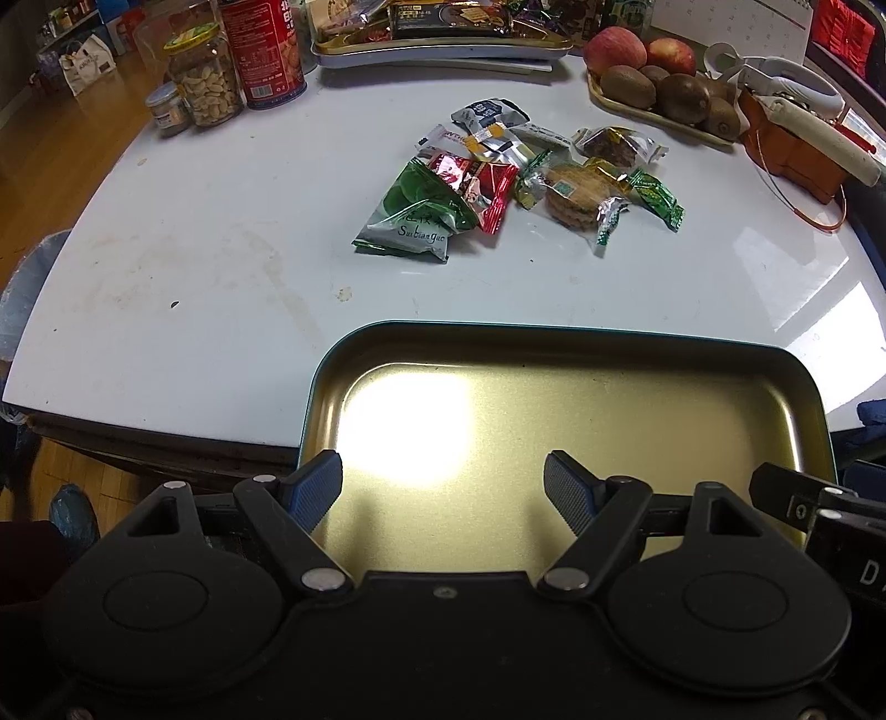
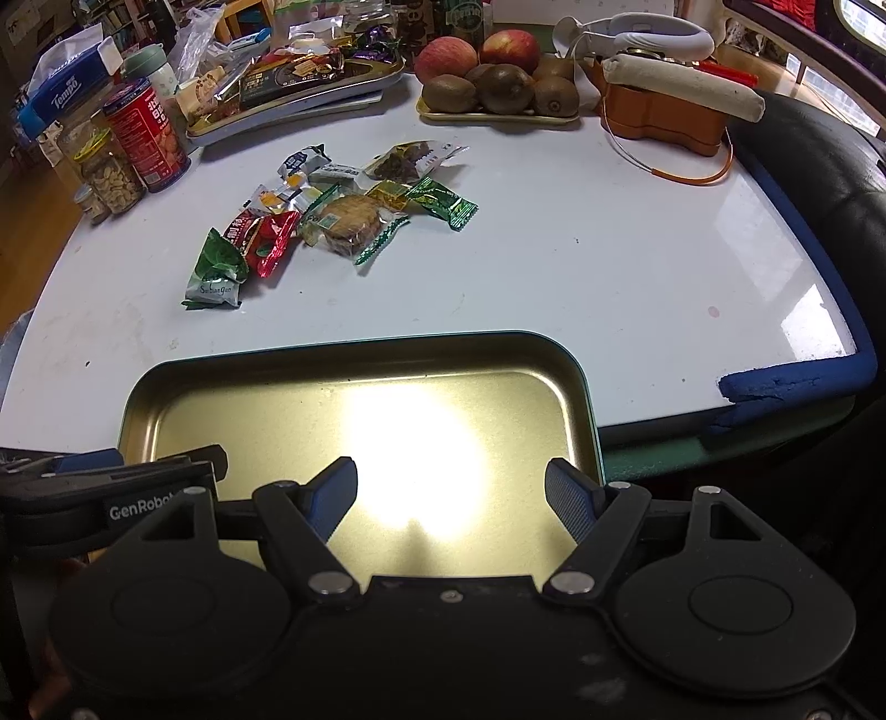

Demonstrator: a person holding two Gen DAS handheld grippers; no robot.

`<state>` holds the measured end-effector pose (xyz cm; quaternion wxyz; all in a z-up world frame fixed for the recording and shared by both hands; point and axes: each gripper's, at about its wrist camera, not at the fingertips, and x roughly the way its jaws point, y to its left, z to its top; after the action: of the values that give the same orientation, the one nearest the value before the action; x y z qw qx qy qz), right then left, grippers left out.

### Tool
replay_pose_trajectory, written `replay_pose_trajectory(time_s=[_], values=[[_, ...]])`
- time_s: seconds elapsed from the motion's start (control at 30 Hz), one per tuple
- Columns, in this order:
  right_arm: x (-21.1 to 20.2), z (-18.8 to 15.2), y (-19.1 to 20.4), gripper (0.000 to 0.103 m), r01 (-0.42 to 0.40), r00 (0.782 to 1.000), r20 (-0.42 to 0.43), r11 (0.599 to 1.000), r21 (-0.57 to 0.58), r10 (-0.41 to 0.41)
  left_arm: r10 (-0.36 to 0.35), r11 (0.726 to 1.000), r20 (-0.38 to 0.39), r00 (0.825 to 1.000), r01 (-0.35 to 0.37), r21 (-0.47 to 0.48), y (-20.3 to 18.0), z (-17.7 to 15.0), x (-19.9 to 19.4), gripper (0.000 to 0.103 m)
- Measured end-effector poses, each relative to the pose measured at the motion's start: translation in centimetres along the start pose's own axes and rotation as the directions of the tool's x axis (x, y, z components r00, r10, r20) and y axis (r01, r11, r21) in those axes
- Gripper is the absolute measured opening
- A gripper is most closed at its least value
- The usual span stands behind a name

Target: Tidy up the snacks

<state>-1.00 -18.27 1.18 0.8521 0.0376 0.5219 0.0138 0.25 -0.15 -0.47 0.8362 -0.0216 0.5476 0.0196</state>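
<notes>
A pile of several wrapped snacks lies mid-table: a green packet [image 1: 415,213] [image 2: 217,271], a red packet [image 1: 487,185] [image 2: 266,238], a clear-wrapped biscuit [image 1: 576,196] [image 2: 349,221] and a small green packet [image 1: 656,196] [image 2: 443,202]. An empty gold metal tray [image 1: 554,354] [image 2: 332,360] sits at the near table edge. My left gripper [image 1: 443,487] hangs open over the tray's near side. My right gripper [image 2: 451,495] also stands open above the tray. Neither holds anything. Each gripper's body shows at the edge of the other's view.
At the back stand a peanut jar [image 1: 205,77] [image 2: 108,166], a red can [image 1: 266,50] [image 2: 147,135], a second tray of snacks [image 1: 443,47] [image 2: 299,94], a plate of apples and kiwis [image 1: 659,83] [image 2: 498,83] and an orange case [image 1: 792,149] [image 2: 664,116]. A blue padded table edge [image 2: 803,382] runs at right.
</notes>
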Motion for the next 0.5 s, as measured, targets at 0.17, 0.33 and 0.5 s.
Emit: replay_pose_trajectory(time_s=[0.17, 0.33, 0.5], values=[[0.03, -0.07, -0.01, 0.079, -0.004, 1.000, 0.000, 1.000, 0.000, 0.004, -0.001, 1.000, -0.003, 1.000, 0.001, -0.003, 0.04, 0.07, 0.02, 0.080], [0.03, -0.05, -0.06, 0.079, -0.006, 1.000, -0.001, 1.000, -0.001, 0.006, -0.001, 1.000, -0.004, 1.000, 0.001, -0.003, 0.08, 0.02, 0.05, 0.080], [0.06, -0.04, -0.03, 0.079, -0.007, 1.000, -0.003, 1.000, -0.002, 0.007, -0.002, 1.000, -0.004, 1.000, 0.002, -0.004, 0.10, -0.03, 0.08, 0.080]])
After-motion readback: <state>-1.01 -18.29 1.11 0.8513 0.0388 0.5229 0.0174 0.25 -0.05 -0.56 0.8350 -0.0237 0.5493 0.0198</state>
